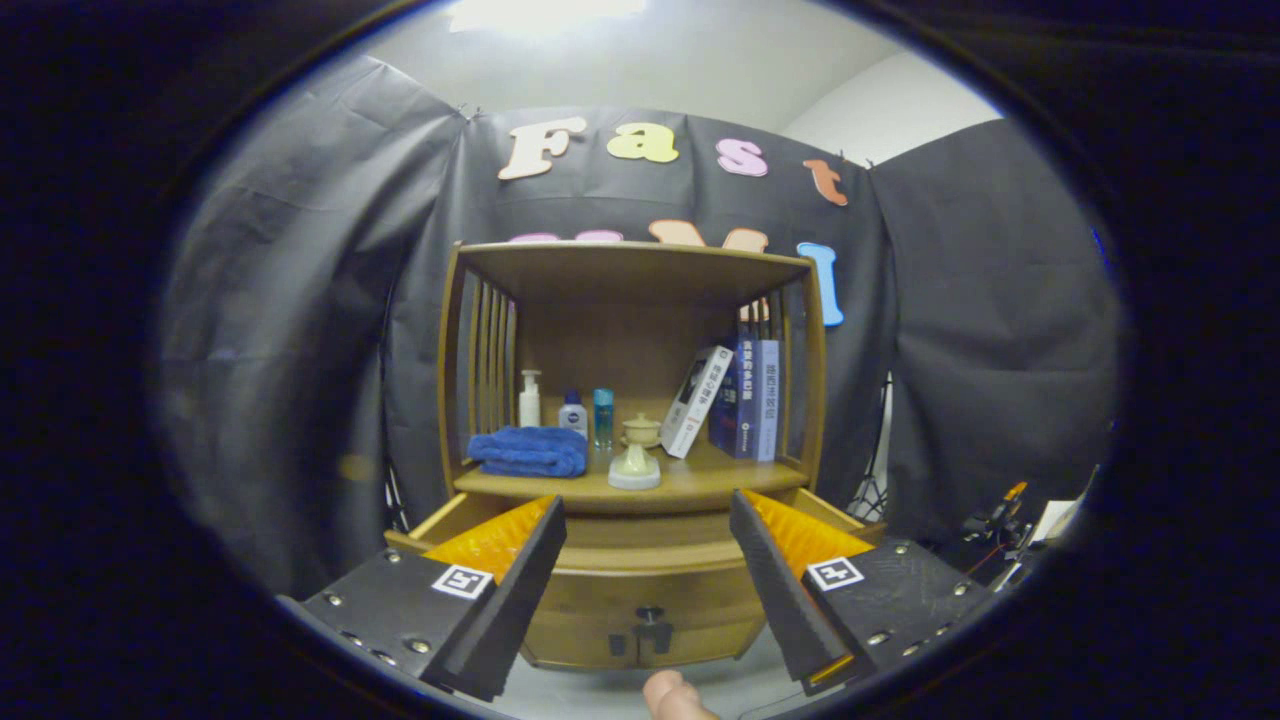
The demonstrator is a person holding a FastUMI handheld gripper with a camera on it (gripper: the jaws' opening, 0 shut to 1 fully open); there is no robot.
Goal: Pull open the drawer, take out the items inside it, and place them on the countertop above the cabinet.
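Gripper view, hand-held gripper (648,560) spread wide and empty, drawer (640,545) pulled open ahead, book (697,400) spine writing unreadable

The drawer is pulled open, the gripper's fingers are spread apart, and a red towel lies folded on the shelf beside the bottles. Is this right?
One detail is wrong: the folded towel is blue, not red, as the gripper view shows. The drawer is pulled open, the gripper is open, and the towel lies beside the bottles.

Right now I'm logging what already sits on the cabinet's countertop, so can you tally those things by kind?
Bottles: 3 (white pump bottle, small white bottle, blue bottle)
Books: 3
Folded blue towel: 1
Cream lidded pot: 1
Total: 8
The gripper is open, holding nothing, at the open drawer.
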